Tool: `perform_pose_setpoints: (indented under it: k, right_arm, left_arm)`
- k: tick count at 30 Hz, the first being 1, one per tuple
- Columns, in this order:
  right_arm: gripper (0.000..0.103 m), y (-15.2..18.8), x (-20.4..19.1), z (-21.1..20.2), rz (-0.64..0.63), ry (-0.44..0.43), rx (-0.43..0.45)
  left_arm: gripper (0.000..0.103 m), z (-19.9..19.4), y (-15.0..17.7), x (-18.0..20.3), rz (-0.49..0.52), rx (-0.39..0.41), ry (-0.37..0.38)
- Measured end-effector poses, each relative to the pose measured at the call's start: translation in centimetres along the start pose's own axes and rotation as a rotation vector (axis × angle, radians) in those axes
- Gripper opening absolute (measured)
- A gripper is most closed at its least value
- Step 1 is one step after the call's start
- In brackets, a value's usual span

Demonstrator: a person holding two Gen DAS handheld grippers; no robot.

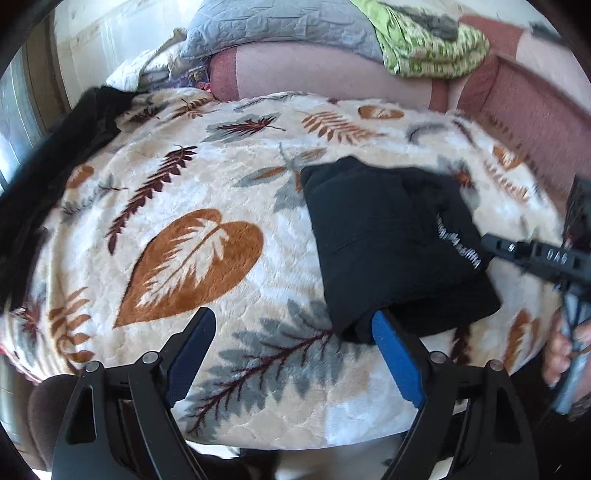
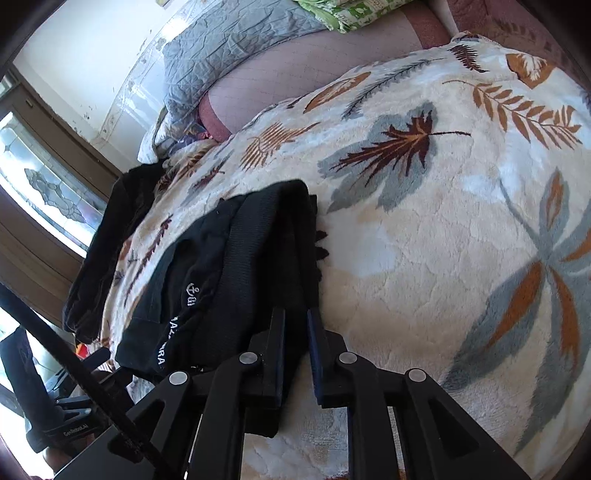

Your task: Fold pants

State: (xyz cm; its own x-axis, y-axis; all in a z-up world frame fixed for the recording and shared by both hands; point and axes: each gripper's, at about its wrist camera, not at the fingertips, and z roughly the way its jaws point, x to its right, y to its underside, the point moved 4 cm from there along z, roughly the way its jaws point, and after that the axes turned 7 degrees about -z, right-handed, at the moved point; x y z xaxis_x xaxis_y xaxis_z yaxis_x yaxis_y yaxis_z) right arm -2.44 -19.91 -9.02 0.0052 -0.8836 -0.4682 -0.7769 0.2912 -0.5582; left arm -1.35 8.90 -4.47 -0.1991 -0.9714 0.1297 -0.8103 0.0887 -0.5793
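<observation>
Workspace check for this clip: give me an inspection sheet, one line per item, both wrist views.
Surface: bed under a leaf-print blanket.
Job's things: black pants, folded into a compact bundle with white lettering showing.
Clutter: another dark garment at the blanket's edge; grey quilt and green patterned cloth at the back.
Grippers: left gripper open, one blue pad at the bundle's near edge; right gripper nearly closed at the bundle's edge, grip unclear.
Cables: dark strap or cable by the right gripper.
Surroundings: window, white wall.
</observation>
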Motion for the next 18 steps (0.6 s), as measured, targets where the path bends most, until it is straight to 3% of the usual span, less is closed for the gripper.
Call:
perform_pose_setpoints:
  k: [2, 3, 4, 7, 10, 13, 18]
  right_arm:
    - [0.037, -0.5, 0.6, -0.8, 0.034, -0.020, 0.036]
    - [0.056, -0.7, 0.9, -1.3, 0.053, -0.037, 0.056]
    - [0.061, -0.9, 0.9, -1.6, 0.065, -0.053, 0.069]
    - [0.063, -1.2, 1.0, -1.7, 0.098, -0.111, 0.064]
    - [0.063, -0.9, 1.1, -0.8, 0.123, -0.116, 0.025]
    - [0.063, -0.5, 1.4, 0.0, 0.146, -0.118, -0.007]
    - [0.063, -1.3, 2.0, 0.8, 0.211, -0.196, -0.020]
  left_arm:
    - [0.089, 0.5, -0.9, -0.5, -0.060, -0.039, 0.097]
    - [0.089, 1.2, -1.6, -0.7, -0.096, -0.078, 0.165]
    - [0.089, 1.7, -2.0, -0.9, -0.122, -0.107, 0.214]
    - [0.089, 2.2, -3.5, -1.7, -0.225, -0.147, 0.354]
    - [0.089, 0.2, -4.2, -2.2, -0.255, -0.075, 0.438]
    - [0.090, -0.9, -4.1, -3.0, -0.243, -0.060, 0.469]
    - [0.090, 2.0, -5.3, -4.6, -0.316, -0.146, 0.422]
